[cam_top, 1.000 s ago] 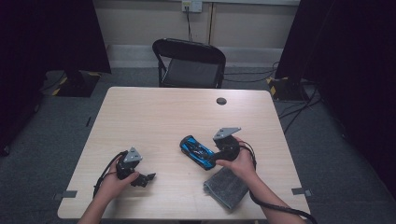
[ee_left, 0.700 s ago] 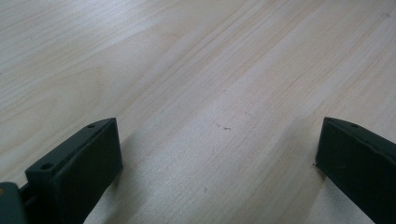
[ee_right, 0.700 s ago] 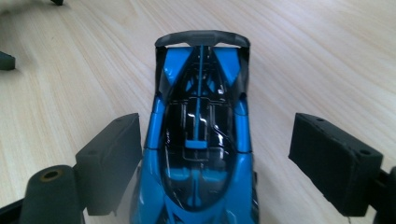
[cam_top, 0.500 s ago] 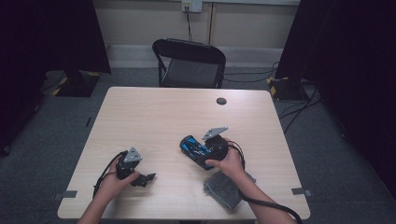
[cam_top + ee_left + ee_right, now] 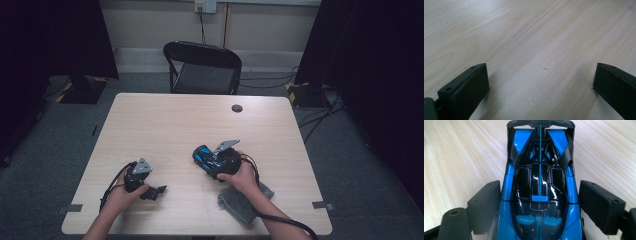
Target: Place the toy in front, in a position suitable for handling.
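High view: a pale wooden table [image 5: 165, 120] with a person's forearms coming in from its near edge. The right gripper [image 5: 212, 162] sits near the middle of the table, a little toward the near edge, closing in on a blue and black toy car [image 5: 204, 157]. A folded grey cloth [image 5: 245, 200] lies close to the near edge, under the right forearm. The left gripper [image 5: 157, 190] rests toward the near left corner, well apart from the car. A small dark disc [image 5: 237, 108] is set near the far edge, and a black folding chair [image 5: 202, 65] stands beyond the table.

Right gripper view: the toy car [image 5: 540, 192] lies lengthwise between the jaws, which stand open on either side of its body, the left jaw close against the flank and the right one just clear of it.

Left gripper view: the jaws are spread wide over bare table [image 5: 529, 50], holding nothing.

The car looks like a light, rigid plastic shell with a glossy, probably slippery finish. Its rear wing and thin side fins appear fragile. The safest hold is likely across the flat sides at mid-body, where the jaws now stand, with a gentle squeeze.
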The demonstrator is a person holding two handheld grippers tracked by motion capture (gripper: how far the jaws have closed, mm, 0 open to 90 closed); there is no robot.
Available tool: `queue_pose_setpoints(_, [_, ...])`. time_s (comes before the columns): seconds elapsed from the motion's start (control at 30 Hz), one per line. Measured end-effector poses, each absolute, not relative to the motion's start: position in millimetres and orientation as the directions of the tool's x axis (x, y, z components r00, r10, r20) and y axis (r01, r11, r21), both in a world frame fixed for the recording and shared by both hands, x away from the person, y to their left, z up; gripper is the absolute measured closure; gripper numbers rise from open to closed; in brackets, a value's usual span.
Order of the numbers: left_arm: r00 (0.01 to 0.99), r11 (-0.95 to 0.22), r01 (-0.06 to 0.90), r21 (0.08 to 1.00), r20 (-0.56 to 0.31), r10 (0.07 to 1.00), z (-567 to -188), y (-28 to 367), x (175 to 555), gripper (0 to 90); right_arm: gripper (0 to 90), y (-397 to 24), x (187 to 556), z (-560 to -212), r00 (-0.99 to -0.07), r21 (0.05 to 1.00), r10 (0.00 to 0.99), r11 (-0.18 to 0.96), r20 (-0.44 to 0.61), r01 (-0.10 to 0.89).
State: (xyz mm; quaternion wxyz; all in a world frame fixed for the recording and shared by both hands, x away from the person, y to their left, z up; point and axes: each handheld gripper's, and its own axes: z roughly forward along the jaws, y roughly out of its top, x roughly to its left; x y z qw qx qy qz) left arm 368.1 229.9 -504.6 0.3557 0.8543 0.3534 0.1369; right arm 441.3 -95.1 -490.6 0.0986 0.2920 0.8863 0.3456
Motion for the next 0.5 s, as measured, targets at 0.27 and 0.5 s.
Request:
queue_pose_setpoints(0.27, [0.713, -0.497, 0.506, 0.705, -0.018, 0.701, -504.6, 229.9, 368.1, 0.0, 20.2, -91.9, 441.3, -494.7, -0.816, 0.656, 0.578, 0.610, 0.014, 0.443])
queue_pose_setpoints(0.5, [0.712, -0.497, 0.507, 0.705, -0.018, 0.701, -504.6, 229.9, 368.1, 0.0, 22.9, -89.8, 441.6, -495.0, -0.816, 0.660, 0.578, 0.609, 0.009, 0.439])
